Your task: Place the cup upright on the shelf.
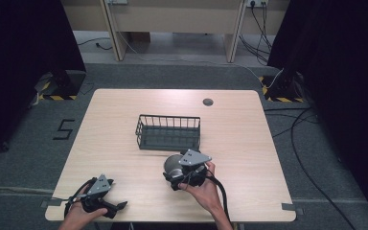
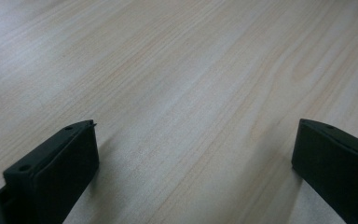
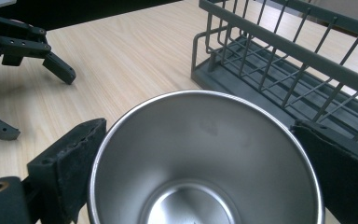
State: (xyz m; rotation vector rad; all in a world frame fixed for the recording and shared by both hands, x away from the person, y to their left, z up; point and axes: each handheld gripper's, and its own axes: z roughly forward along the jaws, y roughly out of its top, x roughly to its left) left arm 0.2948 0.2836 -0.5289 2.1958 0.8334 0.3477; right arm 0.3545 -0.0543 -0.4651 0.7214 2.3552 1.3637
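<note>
Grey carpet surrounds your pale wooden bench (image 1: pixel 124 115). At its middle stands a wire basket (image 1: pixel 168 132), probably the destination. Just before it, your right tool (image 1: pixel 184 173) clamps a steel cup (image 3: pixel 205 158) between both jaws, mouth toward the camera. Your left tool (image 1: pixel 106 203) rests wide open, empty, near the bench's edge.

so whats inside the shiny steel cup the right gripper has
Nothing visible: the shiny steel cup between the right gripper jaws shows bare metal walls and part of its bottom. The nearest part of the bottom is cut off by the frame. The grey wire basket sits just beyond.
</note>
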